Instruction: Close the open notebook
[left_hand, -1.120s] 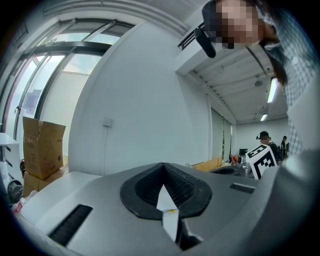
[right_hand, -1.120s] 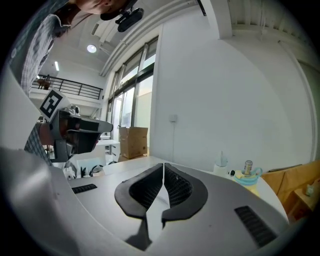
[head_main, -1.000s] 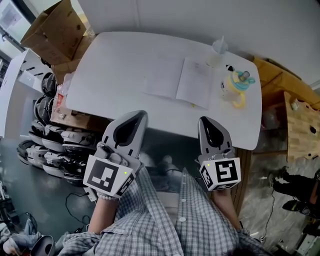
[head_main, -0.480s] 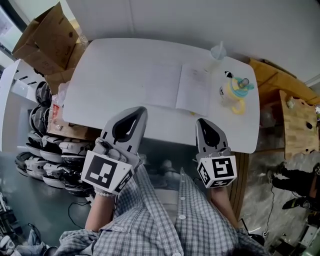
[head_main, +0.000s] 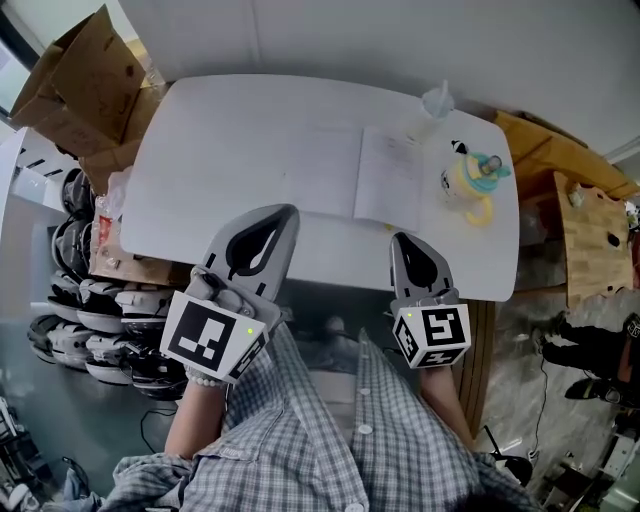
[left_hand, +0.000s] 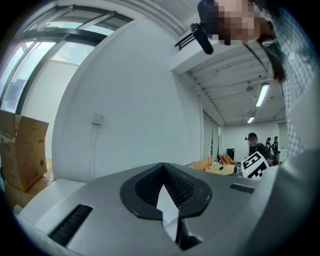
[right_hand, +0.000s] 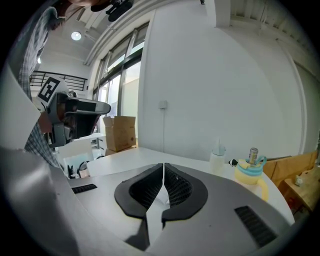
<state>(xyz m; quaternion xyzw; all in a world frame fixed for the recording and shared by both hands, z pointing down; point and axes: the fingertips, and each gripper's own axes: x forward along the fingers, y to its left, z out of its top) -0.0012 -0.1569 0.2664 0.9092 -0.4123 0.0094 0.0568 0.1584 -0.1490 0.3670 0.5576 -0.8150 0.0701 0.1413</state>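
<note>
My left gripper (head_main: 283, 213) and right gripper (head_main: 404, 238) are held side by side at the near edge of the white tabletop (head_main: 220, 170). The fingers of each are pressed together with nothing between them. Just beyond the right gripper, the notebook (head_main: 388, 178) lies open and flat, right of the tabletop's middle, with its pages facing up. Beside its right page, near the tabletop's right edge, stands a yellow jug (head_main: 470, 185) with a teal lid. A clear bottle (head_main: 435, 102) stands at the far edge, toward the far right corner. Cardboard boxes (head_main: 70, 70) sit off the far left corner.
</note>
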